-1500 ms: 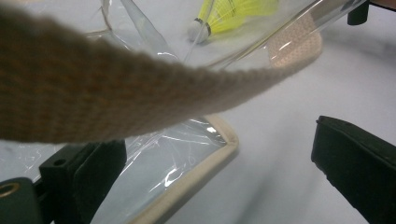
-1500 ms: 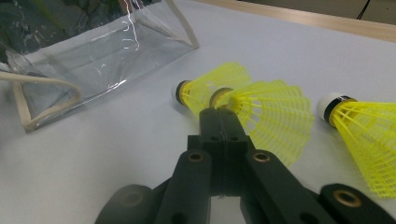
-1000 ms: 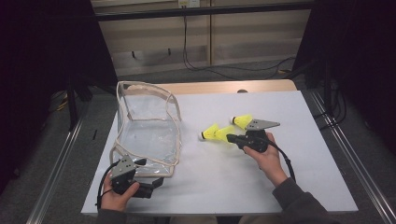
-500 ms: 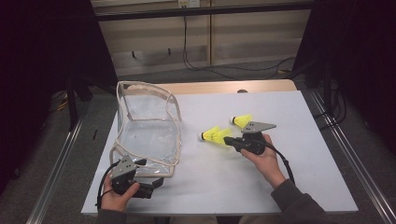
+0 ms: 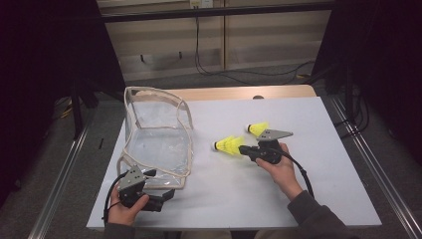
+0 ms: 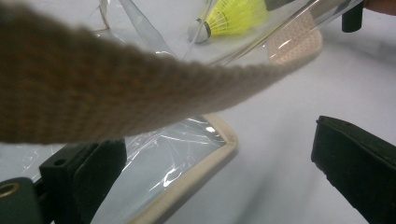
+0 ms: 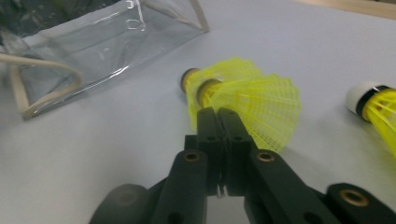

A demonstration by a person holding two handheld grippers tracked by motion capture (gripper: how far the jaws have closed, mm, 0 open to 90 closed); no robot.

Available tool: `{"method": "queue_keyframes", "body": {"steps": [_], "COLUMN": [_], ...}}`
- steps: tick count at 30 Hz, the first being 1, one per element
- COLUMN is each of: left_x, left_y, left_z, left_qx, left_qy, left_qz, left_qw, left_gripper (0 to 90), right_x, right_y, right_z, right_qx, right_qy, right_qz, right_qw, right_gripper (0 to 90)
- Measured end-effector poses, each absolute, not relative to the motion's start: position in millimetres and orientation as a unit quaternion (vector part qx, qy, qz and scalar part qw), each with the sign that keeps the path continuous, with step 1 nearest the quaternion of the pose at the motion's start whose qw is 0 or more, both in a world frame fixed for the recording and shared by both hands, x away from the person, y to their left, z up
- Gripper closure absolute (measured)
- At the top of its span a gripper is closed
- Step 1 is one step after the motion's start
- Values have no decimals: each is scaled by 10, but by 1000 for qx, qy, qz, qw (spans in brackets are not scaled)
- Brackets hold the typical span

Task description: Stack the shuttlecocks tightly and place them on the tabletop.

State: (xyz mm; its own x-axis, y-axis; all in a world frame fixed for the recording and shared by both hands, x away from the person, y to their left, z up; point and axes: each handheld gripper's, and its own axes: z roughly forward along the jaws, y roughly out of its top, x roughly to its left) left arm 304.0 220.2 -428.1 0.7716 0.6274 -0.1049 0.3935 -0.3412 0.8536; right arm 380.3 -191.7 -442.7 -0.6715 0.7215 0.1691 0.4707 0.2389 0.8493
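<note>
A yellow shuttlecock (image 5: 228, 145) (image 7: 252, 100) lies mid-table, cork toward the clear bag. My right gripper (image 5: 243, 148) (image 7: 218, 114) is shut on the rim of its mesh skirt; the jaws have just eased open a trace with the skirt still pinched between them. A second cork seems nested inside it. Another yellow shuttlecock (image 5: 257, 128) (image 7: 376, 105) rests just behind. The clear bag (image 5: 157, 137) (image 6: 177, 158) with beige trim stands at the left. My left gripper (image 5: 166, 196) (image 6: 219, 172) is open at the bag's near corner, its beige strap (image 6: 93, 84) crossing close overhead.
Everything sits on a white board (image 5: 318, 189) over a wooden table (image 5: 234, 93). Metal rails (image 5: 368, 169) run along both sides. Bare board stretches to the right of my right hand and along the front edge.
</note>
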Motion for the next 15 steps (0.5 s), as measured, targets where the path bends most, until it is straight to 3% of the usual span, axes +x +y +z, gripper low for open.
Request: {"method": "queue_keyframes", "body": {"steps": [4,9,15], "left_x": [3043,3043,3044], "left_y": [2202,2204,2206], "left_z": [-4287,-4287,-4288], "left_qx": [808,809,809], "left_qy": [316,316,316], "left_qz": [122,121,121], "left_qw": [481,481,481], "left_gripper": [34,34,34], "right_x": [3819,3832,3836], "right_y": [-1885,-1846,-1831], "right_z": [-4490,-4537,-4506], "right_qx": [391,386,371], "right_qy": [789,797,798], "right_qz": [459,449,458], "right_qw": [116,118,122], "right_gripper": [817,890,900]}}
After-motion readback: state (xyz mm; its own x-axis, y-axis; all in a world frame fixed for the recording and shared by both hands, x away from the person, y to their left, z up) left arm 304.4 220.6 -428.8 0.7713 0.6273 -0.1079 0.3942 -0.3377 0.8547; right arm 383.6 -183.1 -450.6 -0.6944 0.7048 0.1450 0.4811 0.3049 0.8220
